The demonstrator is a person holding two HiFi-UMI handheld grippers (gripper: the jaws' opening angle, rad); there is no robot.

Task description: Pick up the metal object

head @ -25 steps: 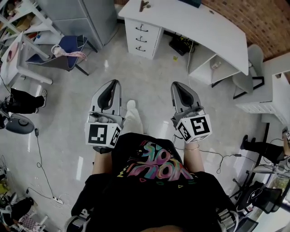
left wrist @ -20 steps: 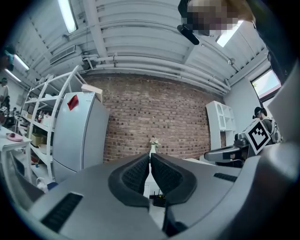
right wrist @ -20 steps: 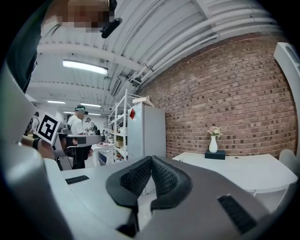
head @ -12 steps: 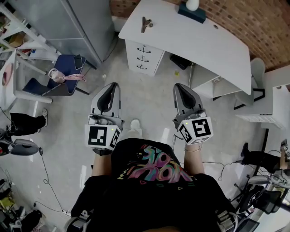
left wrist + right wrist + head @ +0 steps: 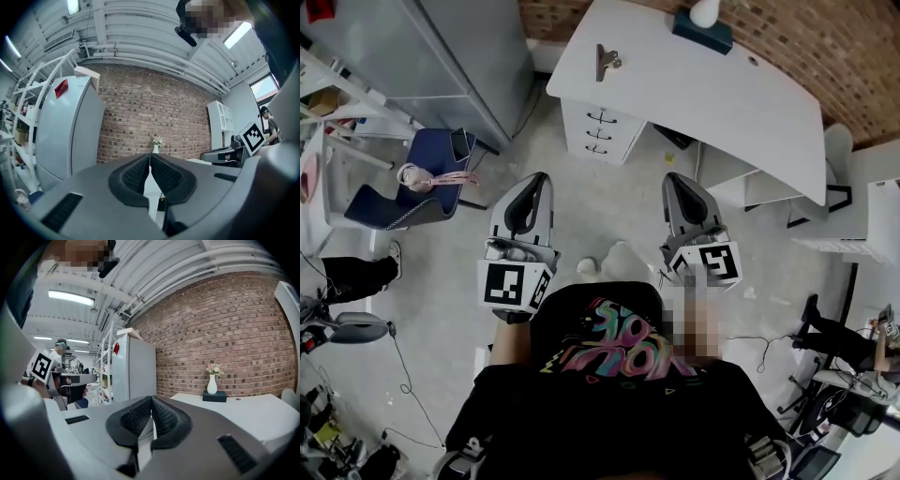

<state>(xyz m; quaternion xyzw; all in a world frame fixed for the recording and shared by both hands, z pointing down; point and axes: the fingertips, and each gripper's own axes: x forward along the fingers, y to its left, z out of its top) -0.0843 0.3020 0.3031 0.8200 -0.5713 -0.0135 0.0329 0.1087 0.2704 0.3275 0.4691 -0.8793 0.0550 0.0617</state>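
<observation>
A metal binder clip (image 5: pixel 605 61) lies near the left end of the white desk (image 5: pixel 722 103), well ahead of both grippers. My left gripper (image 5: pixel 535 177) is held at waist height over the floor, shut and with nothing in it; its pads (image 5: pixel 140 172) meet at the tips. My right gripper (image 5: pixel 675 178) is level with it on the other side, also shut and holding nothing, its pads (image 5: pixel 159 416) pressed together. In the right gripper view the desk (image 5: pixel 243 411) stretches ahead to the right. The clip does not show in either gripper view.
A white vase (image 5: pixel 705 11) on a dark box stands at the desk's far edge by the brick wall. A drawer unit (image 5: pixel 598 131) sits under the desk's left end. A grey cabinet (image 5: pixel 469 56) and a blue chair (image 5: pixel 412 178) stand to the left; cables cross the floor.
The person has walked toward the desk: the desk and clip have come lower and nearer in the head view. Both grippers keep the same pose and stay shut.
</observation>
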